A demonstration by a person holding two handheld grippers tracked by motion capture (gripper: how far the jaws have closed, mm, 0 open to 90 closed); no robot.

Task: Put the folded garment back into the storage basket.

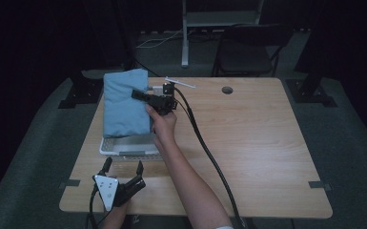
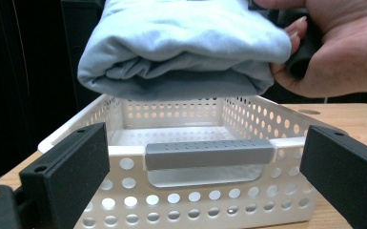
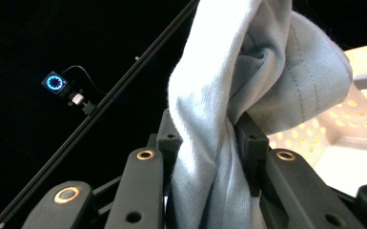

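Observation:
A folded light blue cloth (image 1: 124,102) hangs above a white perforated basket (image 1: 108,149) at the table's left side. My right gripper (image 1: 140,95) is shut on the cloth's right edge, and in the right gripper view the fabric (image 3: 209,157) is pinched between both black jaws. From the left gripper view the cloth (image 2: 181,47) hovers just over the basket (image 2: 190,195), apart from its rim, with a hand beside it. My left gripper (image 1: 122,167) rests near the table's front edge, its jaws open and nothing between them, facing the basket's grey handle (image 2: 208,153).
The wooden table (image 1: 257,143) has a small round hole (image 1: 227,89) at the back. A black cable (image 1: 209,157) trails from the right gripper across the table's middle. A dark chair (image 1: 248,52) and a grey post stand behind the table.

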